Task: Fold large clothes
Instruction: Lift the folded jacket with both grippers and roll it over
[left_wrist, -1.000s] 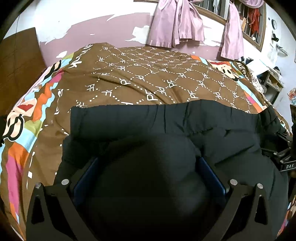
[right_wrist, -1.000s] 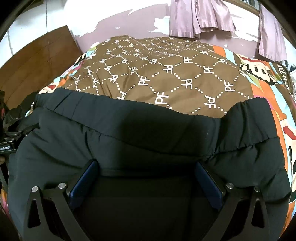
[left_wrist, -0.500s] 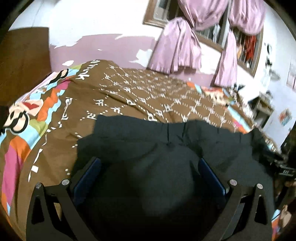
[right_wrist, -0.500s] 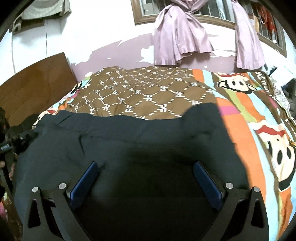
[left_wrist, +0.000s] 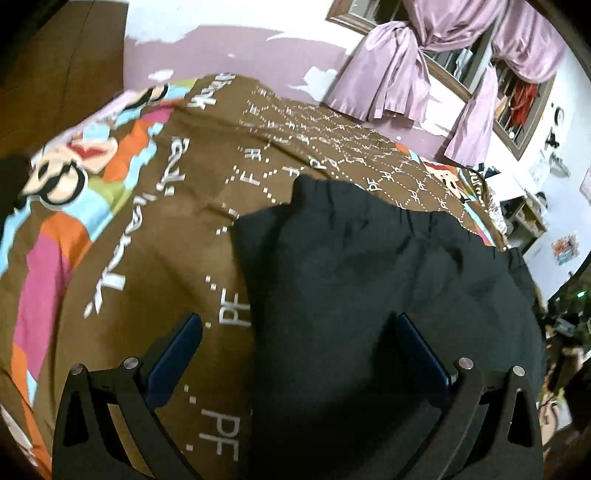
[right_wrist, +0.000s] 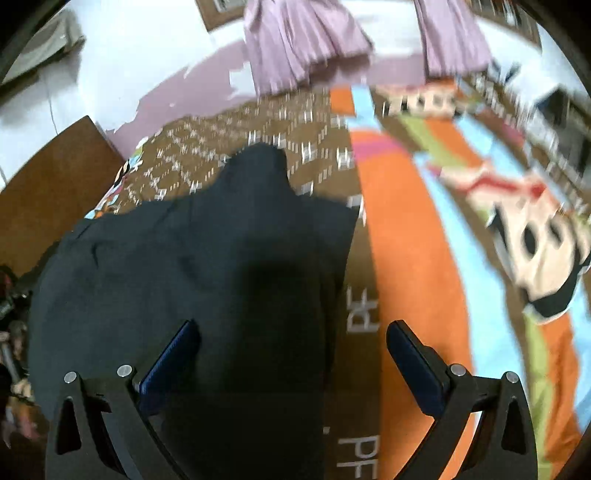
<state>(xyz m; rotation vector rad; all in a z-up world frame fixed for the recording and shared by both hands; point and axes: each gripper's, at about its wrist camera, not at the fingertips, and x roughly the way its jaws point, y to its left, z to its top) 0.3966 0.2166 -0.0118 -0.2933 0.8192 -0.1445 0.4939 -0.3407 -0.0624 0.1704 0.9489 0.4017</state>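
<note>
**Both tools off the jacket after the fold**

My left tool (left_wrist: 297, 354) and right tool (right_wrist: 291, 354) now gape wide and hold nothing; a second ago padded fabric bulged between each. The black jacket (left_wrist: 388, 280) lies doubled on the bed (left_wrist: 155, 236), so this fold looks finished. Pink curtains (left_wrist: 391, 74) hang behind.

Black padded garment (left_wrist: 388, 280), a large piece of clothing, lying spread on the bed. Its far edge is gathered into small puckers; the fabric shows soft creases. In the right wrist view the garment (right_wrist: 207, 266) tapers to a narrow projecting lobe at its far end.
</note>
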